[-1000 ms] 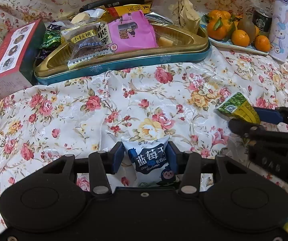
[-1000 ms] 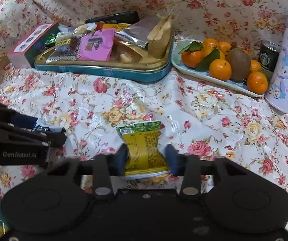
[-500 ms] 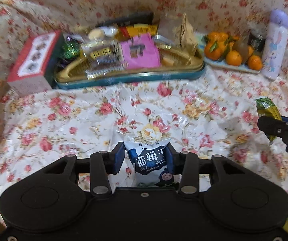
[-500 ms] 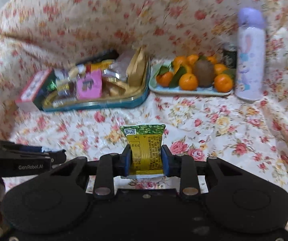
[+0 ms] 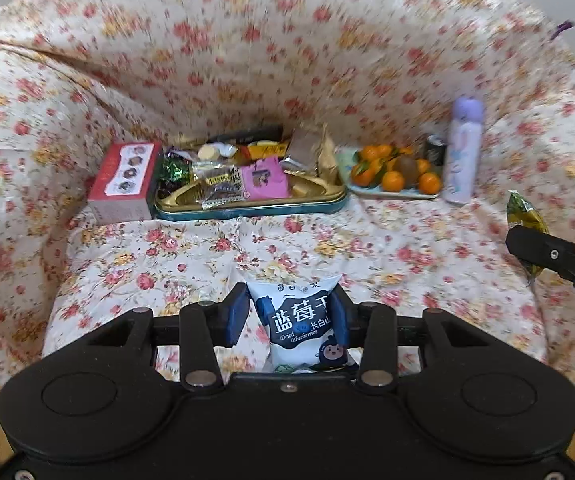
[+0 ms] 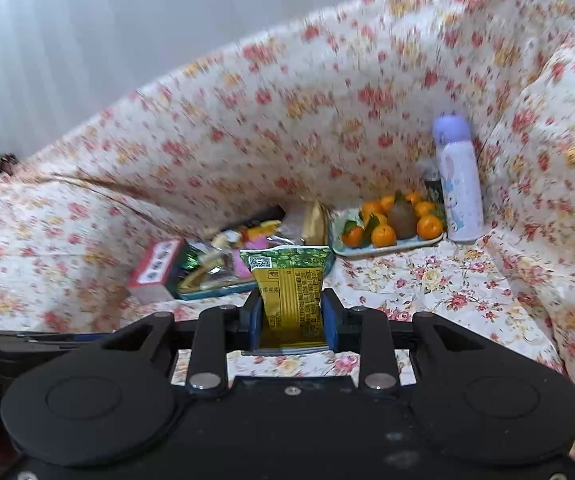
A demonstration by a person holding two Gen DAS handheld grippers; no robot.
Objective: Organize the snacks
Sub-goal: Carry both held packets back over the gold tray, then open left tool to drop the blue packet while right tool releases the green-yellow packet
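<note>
My left gripper (image 5: pixel 287 312) is shut on a white and blue dried-blueberry packet (image 5: pixel 301 326), held above the near part of the floral cloth. My right gripper (image 6: pixel 291 312) is shut on a green and yellow snack packet (image 6: pixel 289 284), raised high; that packet also shows at the right edge of the left wrist view (image 5: pixel 525 216). A gold and teal snack tin (image 5: pixel 247 204) full of several wrapped snacks sits at the back, far from both grippers. It also shows in the right wrist view (image 6: pixel 215 286), partly hidden behind the green packet.
A red and white box (image 5: pixel 123 180) stands left of the tin. A plate of oranges and a kiwi (image 5: pixel 393 178) sits right of it, with a dark can (image 5: pixel 434 150) and a lilac bottle (image 5: pixel 463 156). Floral cloth (image 5: pixel 247 60) rises behind.
Both grippers have pulled back and up from the cloth with their packets. The tin and fruit plate now look smaller and farther away.
</note>
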